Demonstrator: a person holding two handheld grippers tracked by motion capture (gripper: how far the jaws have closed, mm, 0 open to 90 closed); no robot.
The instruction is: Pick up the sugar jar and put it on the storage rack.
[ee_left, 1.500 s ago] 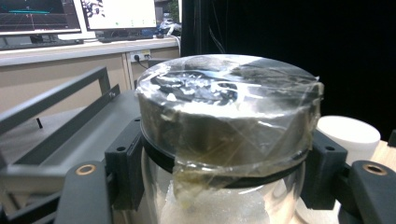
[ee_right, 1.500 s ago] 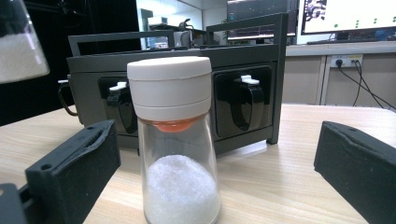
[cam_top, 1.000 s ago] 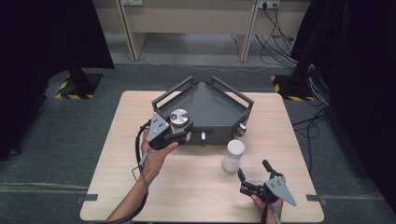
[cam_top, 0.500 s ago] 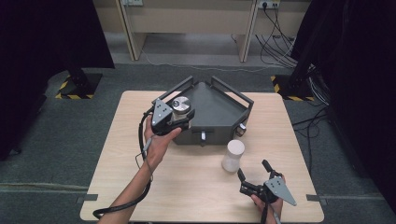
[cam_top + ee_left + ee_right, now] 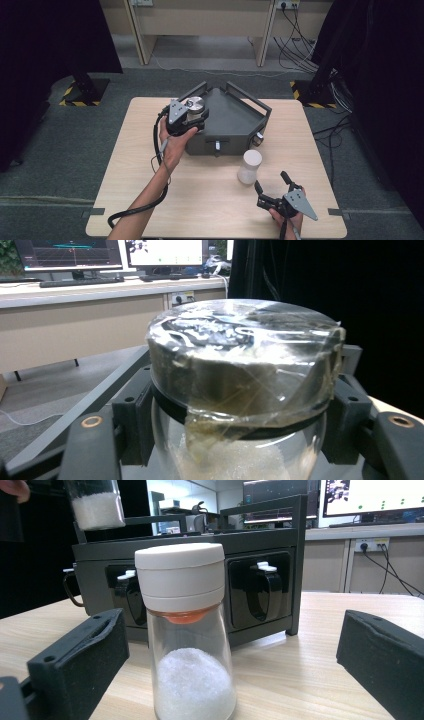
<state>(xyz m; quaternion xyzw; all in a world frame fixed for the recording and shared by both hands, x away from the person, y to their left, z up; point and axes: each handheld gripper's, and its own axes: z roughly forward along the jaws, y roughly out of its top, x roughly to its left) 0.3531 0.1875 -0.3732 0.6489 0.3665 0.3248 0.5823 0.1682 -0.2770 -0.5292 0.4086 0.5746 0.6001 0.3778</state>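
My left gripper (image 5: 191,114) is shut on a glass jar (image 5: 194,104) with a silver lid, held over the left corner of a dark grey three-cornered rack (image 5: 235,120). In the left gripper view the jar (image 5: 240,345) has clear film over its lid and white powder inside, and my left gripper (image 5: 240,440) clamps it just under the lid. A white-capped shaker (image 5: 249,166) of white powder stands on the table in front of the rack. My right gripper (image 5: 270,181) rests open just behind it. In the right gripper view the shaker (image 5: 182,630) stands between the wide-apart jaws of my right gripper (image 5: 230,670), untouched.
The wooden table (image 5: 150,200) stands on a grey floor. The rack (image 5: 200,545) has raised rails and two clip holders on its front wall. The held jar (image 5: 95,505) hangs above the rack's left end. Desks with monitors and cables line the far wall.
My left hand has carried the jar away from me and slightly upward, from the rack's front left to over its left corner. The right gripper and the shaker have stayed put.
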